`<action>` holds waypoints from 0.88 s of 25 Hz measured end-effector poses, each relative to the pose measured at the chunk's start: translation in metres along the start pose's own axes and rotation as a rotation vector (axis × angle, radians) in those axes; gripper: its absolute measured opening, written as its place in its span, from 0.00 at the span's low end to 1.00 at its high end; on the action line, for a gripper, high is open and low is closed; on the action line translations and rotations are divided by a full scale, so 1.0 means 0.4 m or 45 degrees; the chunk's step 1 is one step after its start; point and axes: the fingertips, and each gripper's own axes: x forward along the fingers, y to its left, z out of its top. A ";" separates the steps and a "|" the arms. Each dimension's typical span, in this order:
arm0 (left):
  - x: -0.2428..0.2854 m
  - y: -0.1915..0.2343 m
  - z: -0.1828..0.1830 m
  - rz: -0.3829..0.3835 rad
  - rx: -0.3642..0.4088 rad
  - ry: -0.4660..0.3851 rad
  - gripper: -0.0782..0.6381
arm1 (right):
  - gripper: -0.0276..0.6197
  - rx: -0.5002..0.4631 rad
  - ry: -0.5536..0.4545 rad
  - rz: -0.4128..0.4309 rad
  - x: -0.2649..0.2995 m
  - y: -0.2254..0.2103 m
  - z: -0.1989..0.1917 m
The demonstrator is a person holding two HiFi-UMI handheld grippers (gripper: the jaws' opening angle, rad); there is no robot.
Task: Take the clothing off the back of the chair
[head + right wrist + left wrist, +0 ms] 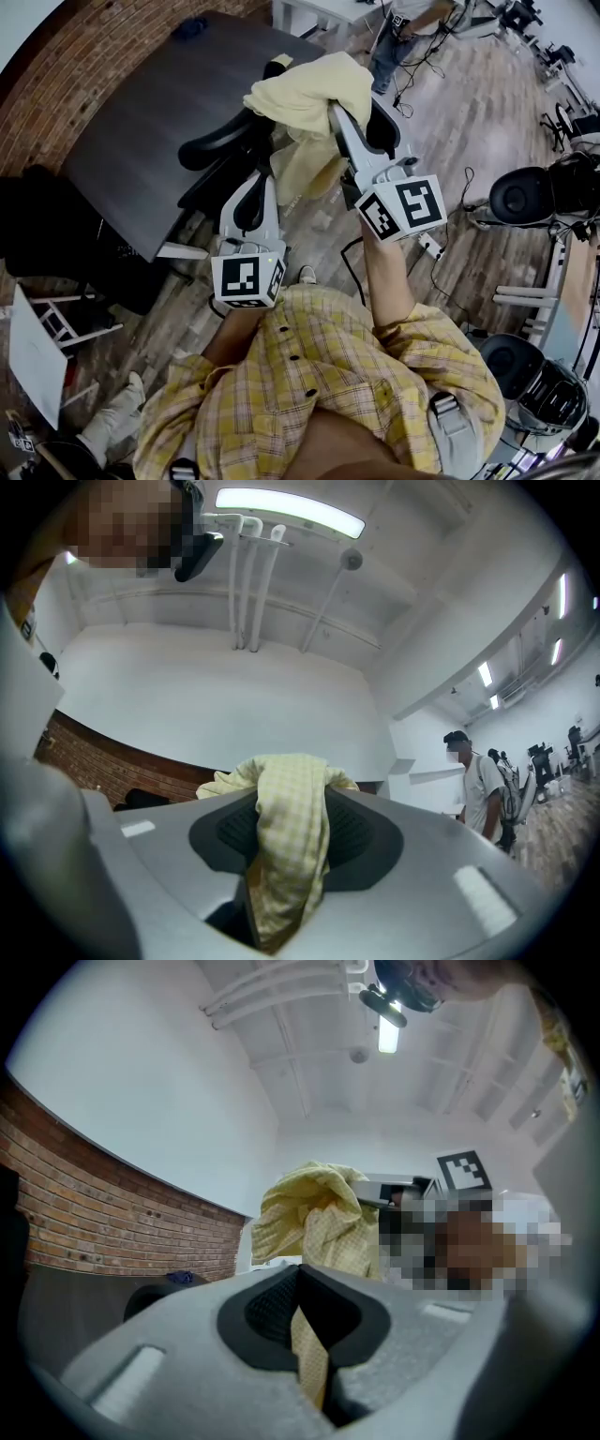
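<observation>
A pale yellow checked garment (309,94) hangs bunched in the air above the black office chair (220,141). My right gripper (336,111) is shut on its upper part, and the cloth drapes out between the pads (291,799). The left gripper (269,183) is lower and to the left, shut on a thin strip of the same garment (309,1335). In the left gripper view the bulk of the garment (314,1218) rises ahead, with the right gripper's marker cube (464,1171) behind it. The cloth's lower end dangles near the chair's back; whether it touches is hidden.
A dark table (141,122) stands left of the chair, against a brick wall (84,47). Cables and a power strip (429,246) lie on the wood floor. Black round stools (520,197) stand at the right. Another person (478,780) stands farther back.
</observation>
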 end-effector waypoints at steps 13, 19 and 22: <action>0.015 -0.052 0.006 -0.074 0.003 0.006 0.11 | 0.30 -0.004 0.072 -0.134 -0.085 -0.024 -0.049; 0.013 -0.057 -0.002 -0.086 0.010 0.012 0.11 | 0.30 0.012 0.088 -0.182 -0.116 -0.024 -0.085; 0.011 -0.063 -0.007 -0.093 0.017 0.014 0.11 | 0.30 0.011 0.096 -0.197 -0.130 -0.021 -0.096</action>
